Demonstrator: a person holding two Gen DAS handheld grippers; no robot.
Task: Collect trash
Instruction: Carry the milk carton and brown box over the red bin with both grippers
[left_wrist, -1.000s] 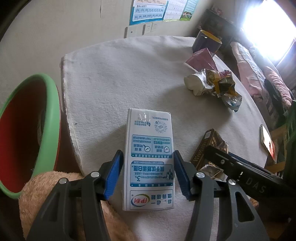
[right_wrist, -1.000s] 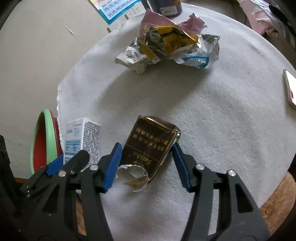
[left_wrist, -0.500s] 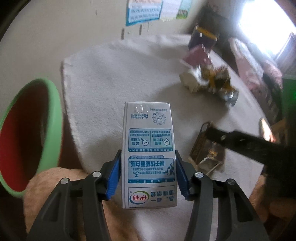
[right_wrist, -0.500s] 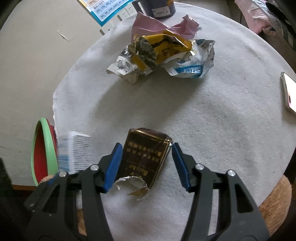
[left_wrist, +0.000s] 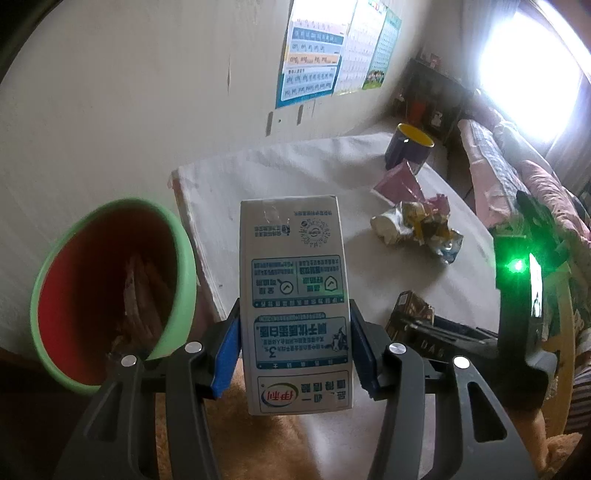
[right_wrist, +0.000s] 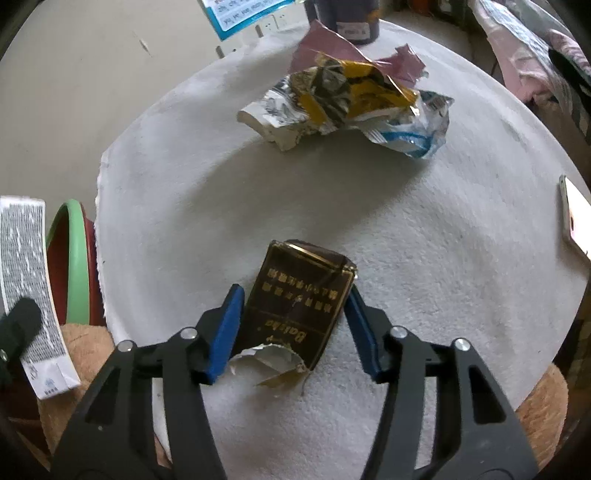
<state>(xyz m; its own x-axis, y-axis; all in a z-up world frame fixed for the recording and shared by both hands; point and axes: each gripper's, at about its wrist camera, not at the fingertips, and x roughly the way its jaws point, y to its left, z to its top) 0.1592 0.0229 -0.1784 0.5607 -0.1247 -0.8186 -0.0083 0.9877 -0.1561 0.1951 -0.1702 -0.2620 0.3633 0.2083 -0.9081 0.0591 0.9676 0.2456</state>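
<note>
My left gripper (left_wrist: 293, 345) is shut on a white milk carton (left_wrist: 293, 295) and holds it lifted above the table's near edge; the carton also shows at the left of the right wrist view (right_wrist: 29, 280). A green-rimmed red bin (left_wrist: 107, 291) with some trash inside stands left of the table. My right gripper (right_wrist: 293, 326) is open with its blue pads on either side of a dark brown torn cigarette pack (right_wrist: 299, 306) lying on the white tablecloth (right_wrist: 184, 206). Crumpled foil wrappers (right_wrist: 347, 107) lie farther back.
A dark mug (left_wrist: 408, 151) with a yellow inside stands at the table's far side, a pink wrapper (left_wrist: 397, 181) in front of it. A phone (right_wrist: 574, 218) lies at the right edge. A furry brown cushion (left_wrist: 258, 443) sits below the near edge.
My left gripper closed on the milk carton and lifted it off the table, tilting up. My right gripper moved forward around the brown pack, still open.
</note>
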